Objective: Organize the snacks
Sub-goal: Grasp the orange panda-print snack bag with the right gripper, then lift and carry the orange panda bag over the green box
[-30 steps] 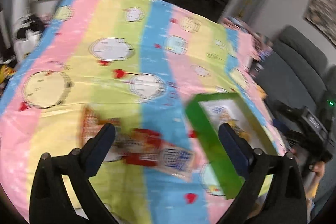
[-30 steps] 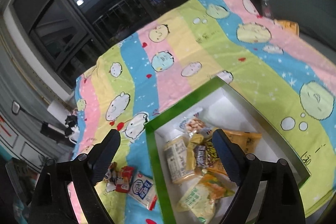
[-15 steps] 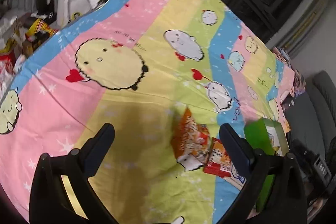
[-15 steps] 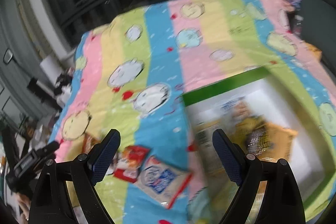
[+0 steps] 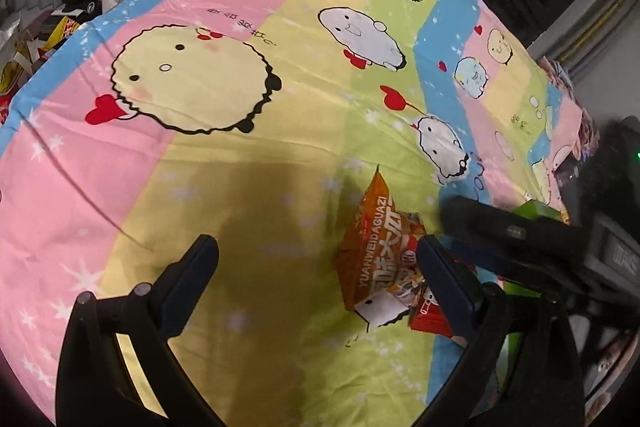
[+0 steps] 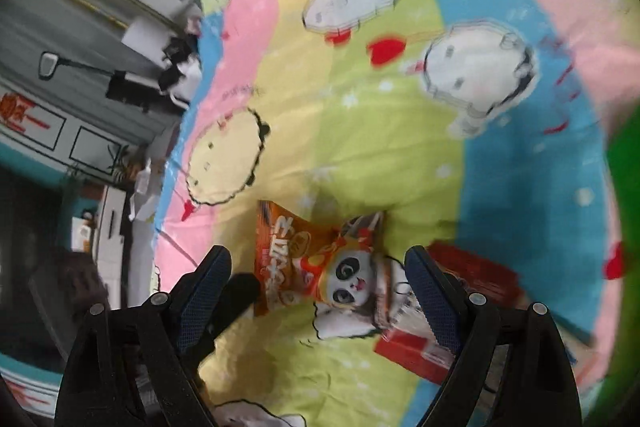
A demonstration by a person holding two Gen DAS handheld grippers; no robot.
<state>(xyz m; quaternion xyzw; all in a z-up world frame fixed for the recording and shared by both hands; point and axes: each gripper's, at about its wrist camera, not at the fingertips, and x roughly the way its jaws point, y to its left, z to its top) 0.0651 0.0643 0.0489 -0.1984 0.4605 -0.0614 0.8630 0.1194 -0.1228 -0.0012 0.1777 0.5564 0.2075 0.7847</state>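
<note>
An orange snack packet with a panda (image 6: 320, 267) lies on the striped cartoon sheet (image 6: 380, 131), right between my open right gripper's (image 6: 318, 281) fingers. It also shows in the left wrist view (image 5: 374, 251). A red packet (image 6: 424, 343) lies beside it, partly under the right finger (image 6: 434, 303). My left gripper (image 5: 316, 279) is open and empty over the sheet, left of the orange packet. The right gripper's body (image 5: 516, 239) shows there. The green box (image 6: 628, 211) is at the right edge.
The bed edge runs along the left, with clutter and bags on the floor (image 5: 40, 39) beyond it. A dark chair and equipment (image 5: 616, 251) stand to the right of the bed. Cabinets (image 6: 60, 131) line the wall.
The right gripper has swung away from the green box and come down around the orange packet. The left gripper has shifted slightly left; the right gripper now shows in its view.
</note>
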